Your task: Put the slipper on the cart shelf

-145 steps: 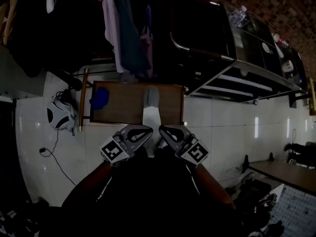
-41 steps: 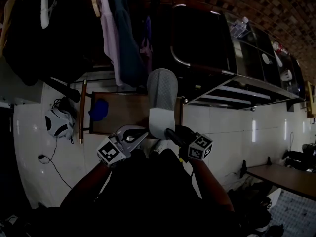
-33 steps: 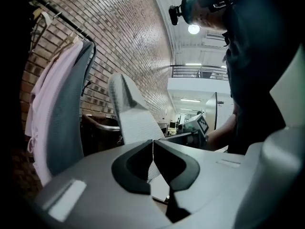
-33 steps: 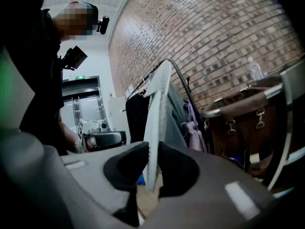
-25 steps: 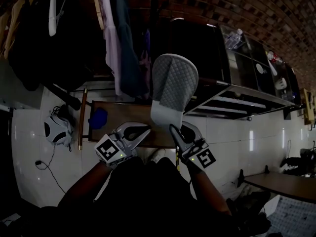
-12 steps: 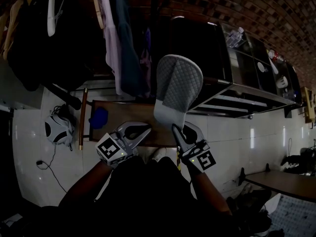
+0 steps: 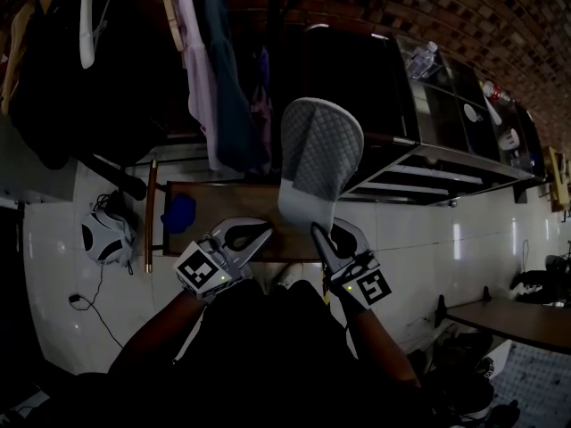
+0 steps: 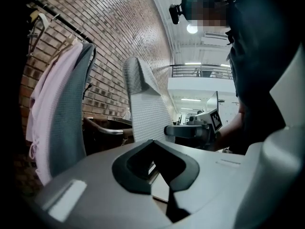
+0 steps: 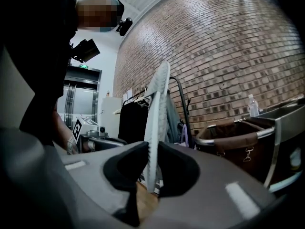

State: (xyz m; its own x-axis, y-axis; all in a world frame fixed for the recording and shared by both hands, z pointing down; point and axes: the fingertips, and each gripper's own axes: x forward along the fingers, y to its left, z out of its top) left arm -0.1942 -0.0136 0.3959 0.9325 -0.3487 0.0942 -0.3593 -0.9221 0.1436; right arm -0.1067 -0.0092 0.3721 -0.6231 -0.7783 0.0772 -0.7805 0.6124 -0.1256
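The grey quilted fabric slipper is clamped in your right gripper. It is gripped at its narrow pale end and stands up out of the jaws, with its quilted face turned towards your head camera. In the right gripper view the slipper shows edge-on, and the 2 dark pads are closed onto it from both sides.

The slipper is up in the air, above the low brown wooden table. In the head view it overlaps the near corner of the dark metal-framed cart. It looks apart from the cart, though the dim picture leaves that unsure. The cart's steel shelves lie to the slipper's right, and it rests on none of them.

Your left gripper sits just beside the right one. Its jaws meet at the tips with nothing held, and the slipper stands beyond them in the left gripper view.

A crumpled blue cloth lies at the table's left end. Hanging clothes fill the rail behind it, and 1 clear plastic bottle stands on top of the cart.
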